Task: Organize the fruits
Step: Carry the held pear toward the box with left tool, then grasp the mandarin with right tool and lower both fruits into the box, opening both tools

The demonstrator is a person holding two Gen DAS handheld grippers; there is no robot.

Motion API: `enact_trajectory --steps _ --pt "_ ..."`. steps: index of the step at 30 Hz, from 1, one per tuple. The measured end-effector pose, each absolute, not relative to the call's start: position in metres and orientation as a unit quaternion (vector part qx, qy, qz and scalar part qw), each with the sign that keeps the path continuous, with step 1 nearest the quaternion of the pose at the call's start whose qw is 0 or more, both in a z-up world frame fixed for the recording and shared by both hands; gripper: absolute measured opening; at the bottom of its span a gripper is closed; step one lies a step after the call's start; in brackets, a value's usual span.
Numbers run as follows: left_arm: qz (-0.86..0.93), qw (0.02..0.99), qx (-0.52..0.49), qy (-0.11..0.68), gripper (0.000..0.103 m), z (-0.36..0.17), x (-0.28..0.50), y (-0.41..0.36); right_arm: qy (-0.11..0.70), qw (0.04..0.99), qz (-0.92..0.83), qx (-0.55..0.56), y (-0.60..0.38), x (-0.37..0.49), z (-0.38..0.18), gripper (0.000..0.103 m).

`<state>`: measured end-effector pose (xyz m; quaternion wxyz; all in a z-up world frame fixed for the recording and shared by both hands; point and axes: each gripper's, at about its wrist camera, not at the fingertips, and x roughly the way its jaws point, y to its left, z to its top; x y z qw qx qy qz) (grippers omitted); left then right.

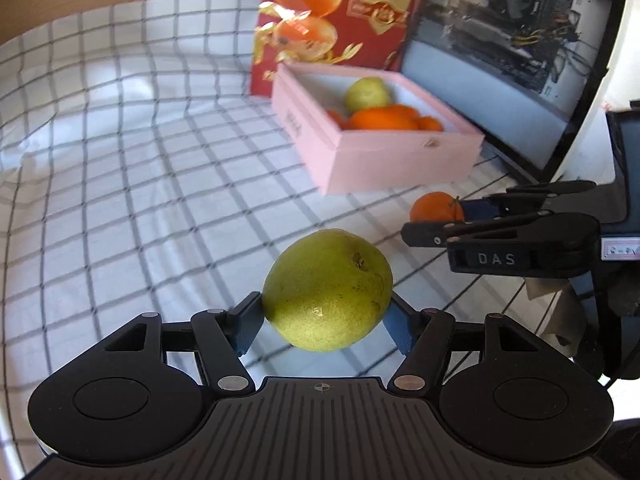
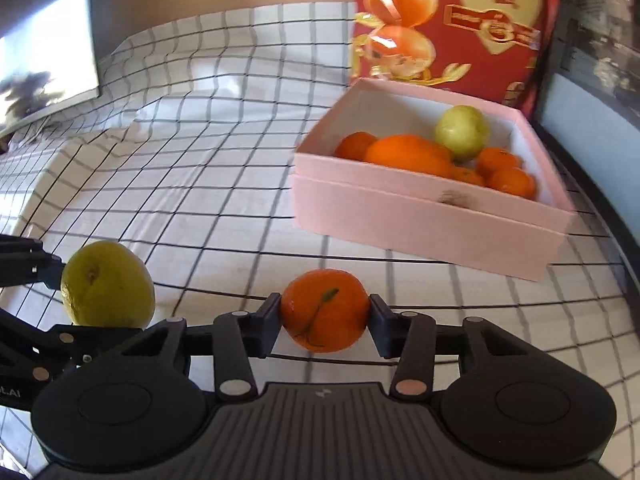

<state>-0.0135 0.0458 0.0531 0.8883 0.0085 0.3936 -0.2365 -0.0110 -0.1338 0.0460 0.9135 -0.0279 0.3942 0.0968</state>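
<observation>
While both fruits sit gripped short of the pink box point(image 2: 424, 216), the step in hand reads as transfer: pick done, drop-off pending. Left hand-held gripper point(image 1: 326, 320) has its blue pads pressed on either side of a green pear point(image 1: 327, 290), jaws wide to fit it, pear apparently clear of the checked tablecloth point(image 1: 140, 160). Right hand-held gripper point(image 2: 325, 320) is clamped on a mandarin point(image 2: 324, 310), pads touching both flanks; whether it is off the cloth I cannot tell. Box stands ahead and to the right, in front of a red gift bag point(image 2: 460, 20), already holding a pear and several oranges. Next move, as I judge: carry each fruit over the near wall, lower into free space, then release.
</observation>
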Motion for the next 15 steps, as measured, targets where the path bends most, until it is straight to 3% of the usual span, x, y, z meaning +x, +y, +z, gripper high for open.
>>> enact_trajectory --steps 9,15 --pt "-0.3 0.903 -0.021 0.307 0.07 0.143 0.074 -0.004 0.309 0.949 0.051 -0.043 -0.179 -0.002 0.117 0.045" --pt "-0.291 0.891 -0.029 0.348 0.07 0.156 0.168 -0.052 0.28 0.958 0.029 -0.051 -0.215 0.041 0.159 0.045"
